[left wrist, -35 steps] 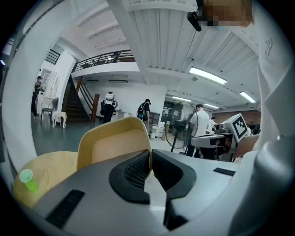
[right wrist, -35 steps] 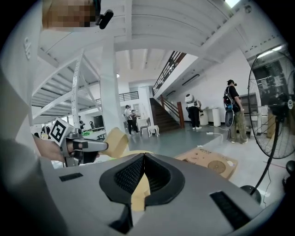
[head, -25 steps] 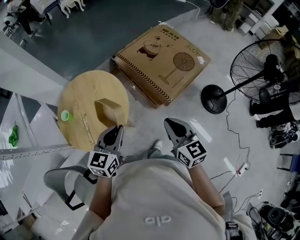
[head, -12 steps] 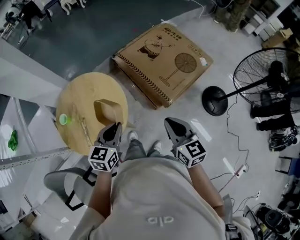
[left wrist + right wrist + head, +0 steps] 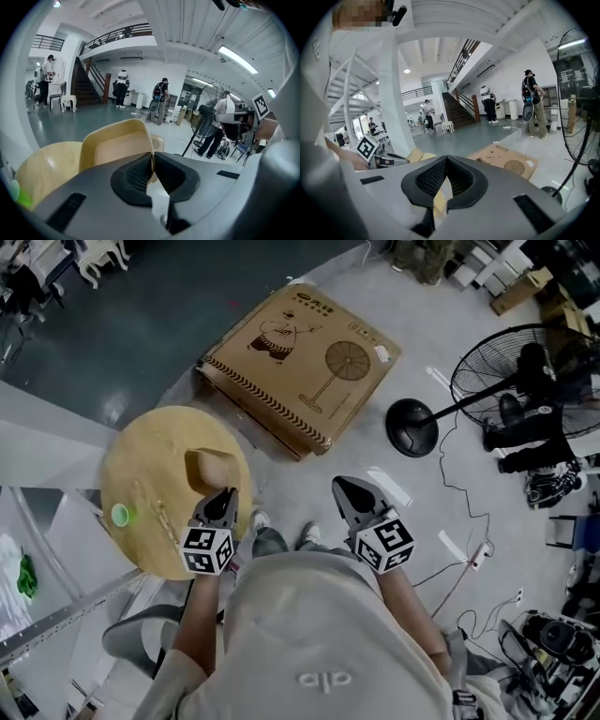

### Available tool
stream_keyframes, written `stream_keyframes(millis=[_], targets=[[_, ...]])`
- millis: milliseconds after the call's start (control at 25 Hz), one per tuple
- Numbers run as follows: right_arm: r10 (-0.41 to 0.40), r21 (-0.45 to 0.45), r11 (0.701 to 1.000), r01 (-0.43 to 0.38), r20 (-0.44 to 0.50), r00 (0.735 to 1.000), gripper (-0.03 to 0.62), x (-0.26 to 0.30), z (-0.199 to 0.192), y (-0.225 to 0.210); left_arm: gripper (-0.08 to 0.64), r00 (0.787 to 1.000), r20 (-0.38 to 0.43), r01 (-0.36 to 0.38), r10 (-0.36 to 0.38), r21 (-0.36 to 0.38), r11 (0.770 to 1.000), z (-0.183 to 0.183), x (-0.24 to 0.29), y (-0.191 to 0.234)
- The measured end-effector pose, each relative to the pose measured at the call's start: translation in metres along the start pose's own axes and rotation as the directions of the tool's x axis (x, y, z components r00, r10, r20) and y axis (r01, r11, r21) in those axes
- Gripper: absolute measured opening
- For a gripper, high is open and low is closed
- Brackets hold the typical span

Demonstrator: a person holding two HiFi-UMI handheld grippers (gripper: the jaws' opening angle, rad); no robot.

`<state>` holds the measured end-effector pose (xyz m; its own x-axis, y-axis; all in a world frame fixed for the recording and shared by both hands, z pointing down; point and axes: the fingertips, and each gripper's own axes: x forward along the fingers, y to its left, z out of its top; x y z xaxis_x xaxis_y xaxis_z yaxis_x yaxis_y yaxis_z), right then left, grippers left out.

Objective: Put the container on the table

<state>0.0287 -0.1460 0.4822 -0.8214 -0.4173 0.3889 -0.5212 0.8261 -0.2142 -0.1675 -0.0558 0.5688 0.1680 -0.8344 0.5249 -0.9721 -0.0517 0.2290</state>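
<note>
A round wooden table [image 5: 141, 474] stands on the left. The tan container [image 5: 208, 468] is over it, and I can't tell if it touches. The left gripper [image 5: 221, 505] pinches the container's thin wall tight. The right gripper [image 5: 352, 495] is closed on nothing, well apart, above the floor.

**Round wooden table** [image 5: 150, 442], seen from above. Near the table's left edge lies a small green object [image 5: 120, 515], with a thin pale stick [image 5: 161, 519] just right of it. A tan container [image 5: 208, 468] is over the table's right part, contact unclear. The grey floor [image 5: 309, 479] right of the table carries a flat cardboard box [image 5: 300, 357] and a black fan base [image 5: 412, 427].
</note>
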Motion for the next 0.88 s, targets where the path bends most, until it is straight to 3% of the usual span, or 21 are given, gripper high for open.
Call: stream_keyframes(millis=[320, 880], targets=[[-0.102, -0.010, 0.995, 0.102, -0.032, 0.994, 0.026, 0.024, -0.006, -0.003, 0.031, 0.993, -0.113, 0.047, -0.046, 0.006, 0.999, -0.034, 0.043, 0.050], [-0.245, 0.008, 0.969, 0.247, -0.088, 0.965, 0.026, 0.024, -0.013, -0.021, 0.032, 0.943, -0.313, 0.131, -0.115, 0.029, 0.991, -0.077, 0.108, 0.082]])
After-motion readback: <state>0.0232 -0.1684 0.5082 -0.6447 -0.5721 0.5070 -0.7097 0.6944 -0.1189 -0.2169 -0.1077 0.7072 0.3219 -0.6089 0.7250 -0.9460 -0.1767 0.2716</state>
